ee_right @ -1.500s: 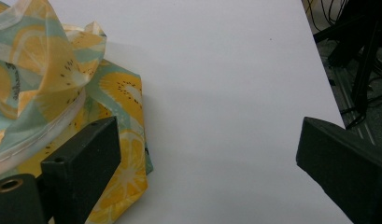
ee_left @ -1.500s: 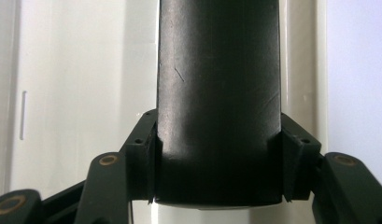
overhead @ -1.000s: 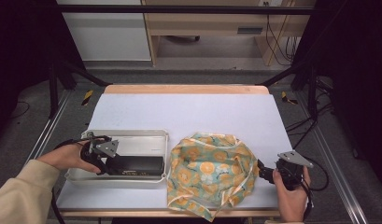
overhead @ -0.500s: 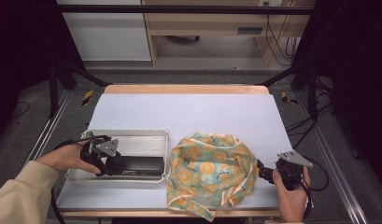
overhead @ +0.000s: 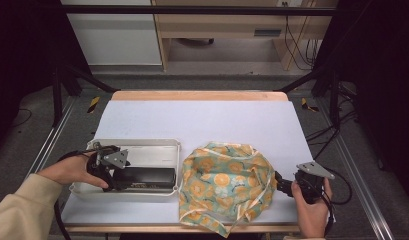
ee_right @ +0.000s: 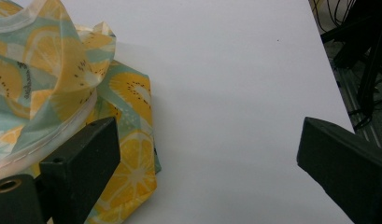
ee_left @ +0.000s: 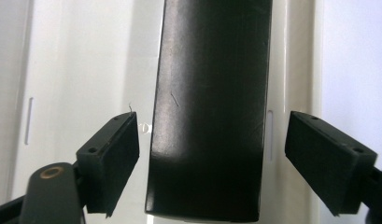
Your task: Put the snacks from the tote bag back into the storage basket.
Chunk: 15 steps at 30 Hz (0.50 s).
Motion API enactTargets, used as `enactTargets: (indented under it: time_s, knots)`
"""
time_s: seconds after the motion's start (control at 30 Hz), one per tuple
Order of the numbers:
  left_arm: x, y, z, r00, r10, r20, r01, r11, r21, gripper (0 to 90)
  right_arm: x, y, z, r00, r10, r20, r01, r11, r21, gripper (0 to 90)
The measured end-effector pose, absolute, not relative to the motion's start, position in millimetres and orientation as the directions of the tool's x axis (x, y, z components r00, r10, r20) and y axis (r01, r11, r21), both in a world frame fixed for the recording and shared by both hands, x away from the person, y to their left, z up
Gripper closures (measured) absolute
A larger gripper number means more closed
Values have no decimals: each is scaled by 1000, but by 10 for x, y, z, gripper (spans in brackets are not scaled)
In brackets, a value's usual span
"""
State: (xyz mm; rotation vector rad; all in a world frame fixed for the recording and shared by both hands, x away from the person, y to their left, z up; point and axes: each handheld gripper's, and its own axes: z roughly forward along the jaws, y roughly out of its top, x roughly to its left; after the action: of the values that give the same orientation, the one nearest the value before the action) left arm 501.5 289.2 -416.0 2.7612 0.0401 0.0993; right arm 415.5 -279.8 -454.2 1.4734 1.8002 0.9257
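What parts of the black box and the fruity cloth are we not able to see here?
- Black box: in the left gripper view its far end is cut off by the top edge.
- Tray: in the high view the left gripper and hand hide its left end.
- Cloth: in the right gripper view the left edge cuts it off.

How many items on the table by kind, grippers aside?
Tray, white: 1
Box, black, lying in the tray: 1
Cloth bag, orange-slice print, beside the tray: 1
Total: 3
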Motion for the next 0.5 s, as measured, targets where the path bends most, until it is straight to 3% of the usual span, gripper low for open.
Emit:
enactTargets:
  time_s: [0.5]
  knots:
    - [4907, 2836, -4074, 995, 50, 88, 14, -929, 371, 132, 4147, -2800, -4533, -177, 984, -31, 537, 123, 835, 63]
